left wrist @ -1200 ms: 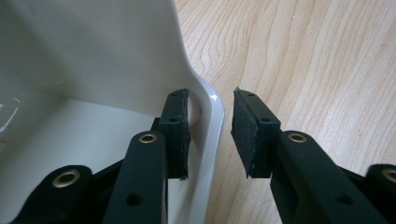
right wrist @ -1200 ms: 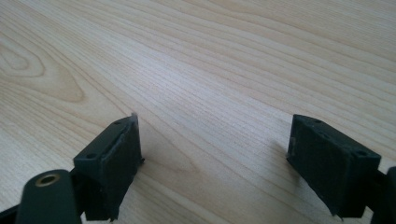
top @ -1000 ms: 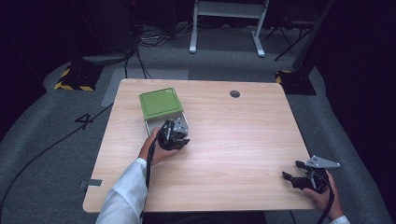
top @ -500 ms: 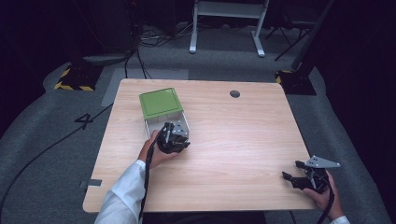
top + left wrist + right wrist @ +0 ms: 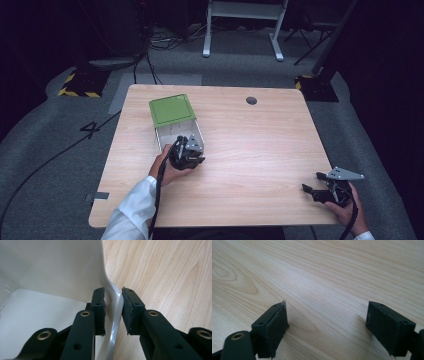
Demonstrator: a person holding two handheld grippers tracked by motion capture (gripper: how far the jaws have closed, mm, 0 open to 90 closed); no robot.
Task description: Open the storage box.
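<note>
White box wall [image 5: 110, 282] sits between left gripper [image 5: 113, 312] fingers [image 5: 98, 302].

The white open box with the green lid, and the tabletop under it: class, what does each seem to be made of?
White open box: probably thin moulded plastic, smooth and glossy, its rim curved between the left gripper jaws. Green lid: likely plastic, matte. Tabletop: pale wood or wood-look laminate, with visible grain.
</note>
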